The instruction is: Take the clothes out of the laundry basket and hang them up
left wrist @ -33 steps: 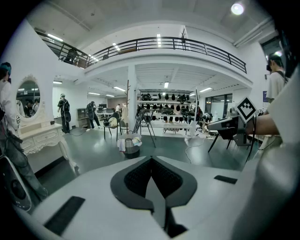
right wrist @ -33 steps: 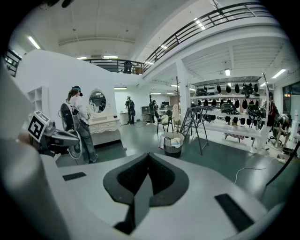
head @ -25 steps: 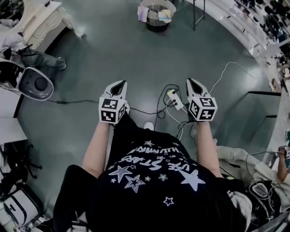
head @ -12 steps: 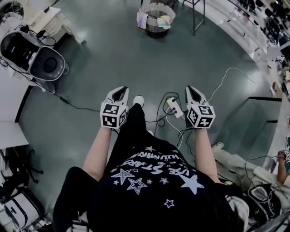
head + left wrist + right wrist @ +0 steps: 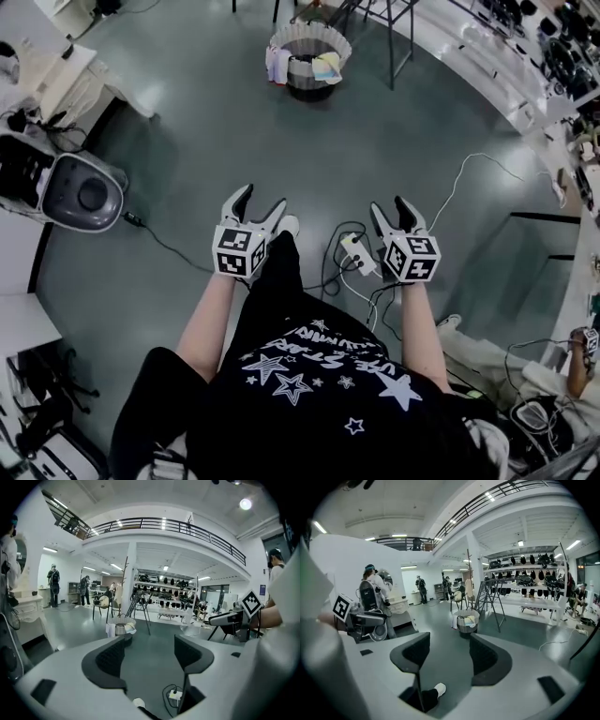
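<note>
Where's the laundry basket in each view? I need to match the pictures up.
Head view: laundry basket at top centre, far ahead.
Left gripper view: laundry basket left of centre, at mid-height.
Right gripper view: laundry basket just right of centre, slightly below mid-height.
Shared landmark: the metal stand, just right of it everywhere.

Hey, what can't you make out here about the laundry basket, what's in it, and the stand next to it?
- Clothes in the laundry basket: too small and far off in all three views to count or name. Only pieces draped over the rim show.
- Stand beside the basket: cut off by the head view's top edge, and too small in both tool views to show whether it has hangers.
</note>
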Tool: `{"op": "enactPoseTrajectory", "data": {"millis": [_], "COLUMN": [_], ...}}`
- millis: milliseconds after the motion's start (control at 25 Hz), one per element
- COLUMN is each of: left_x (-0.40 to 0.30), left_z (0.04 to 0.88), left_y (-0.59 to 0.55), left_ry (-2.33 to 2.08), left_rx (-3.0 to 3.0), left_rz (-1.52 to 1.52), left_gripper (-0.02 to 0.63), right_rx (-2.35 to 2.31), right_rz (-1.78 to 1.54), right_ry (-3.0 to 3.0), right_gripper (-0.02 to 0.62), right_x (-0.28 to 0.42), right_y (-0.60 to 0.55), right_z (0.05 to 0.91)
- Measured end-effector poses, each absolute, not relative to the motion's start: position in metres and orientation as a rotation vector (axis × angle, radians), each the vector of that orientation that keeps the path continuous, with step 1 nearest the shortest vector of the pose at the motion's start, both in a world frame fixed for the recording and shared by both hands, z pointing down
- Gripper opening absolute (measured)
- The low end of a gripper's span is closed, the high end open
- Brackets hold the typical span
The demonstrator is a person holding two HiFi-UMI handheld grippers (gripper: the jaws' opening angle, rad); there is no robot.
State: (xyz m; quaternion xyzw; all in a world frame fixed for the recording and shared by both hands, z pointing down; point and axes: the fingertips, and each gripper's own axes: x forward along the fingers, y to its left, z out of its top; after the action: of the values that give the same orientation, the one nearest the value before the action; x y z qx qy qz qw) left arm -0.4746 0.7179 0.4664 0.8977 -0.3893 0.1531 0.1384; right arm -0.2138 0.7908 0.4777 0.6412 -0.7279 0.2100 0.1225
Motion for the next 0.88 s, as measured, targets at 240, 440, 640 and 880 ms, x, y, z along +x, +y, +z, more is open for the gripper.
{"op": "enactPoseTrajectory", "data": {"millis": [240,440,640,880], "left_x": [-0.469,-0.472,-0.482,-0.49], "left_z": [0.476,0.478,0.484,0.482], "left_y": [0.61,0.52,0.449,0.393], "left_ry": [-1.065,-1.05,-1.067,-1.091], "left_rx": [2.559,2.545,2.516,2.503], "left_rz": [0.482,0.499,0.492,0.474], "left_gripper": [0.339,0.339,0.339,0.337], "right_rx": [1.908,1.89,1.873,1.873], "right_rz": [0.698,0.732,0.722,0.715], "right_ry": [-2.055,-2.015,-1.996,-1.994], "right_gripper": [0.261,0.261,0.261,0.261], "right_x": [-0.205,-0.205,-0.21,-0.206], "right_y": [0.699,0.618,0.544,0.485], "right_z": [0.484,0.487,0.485,0.481]}}
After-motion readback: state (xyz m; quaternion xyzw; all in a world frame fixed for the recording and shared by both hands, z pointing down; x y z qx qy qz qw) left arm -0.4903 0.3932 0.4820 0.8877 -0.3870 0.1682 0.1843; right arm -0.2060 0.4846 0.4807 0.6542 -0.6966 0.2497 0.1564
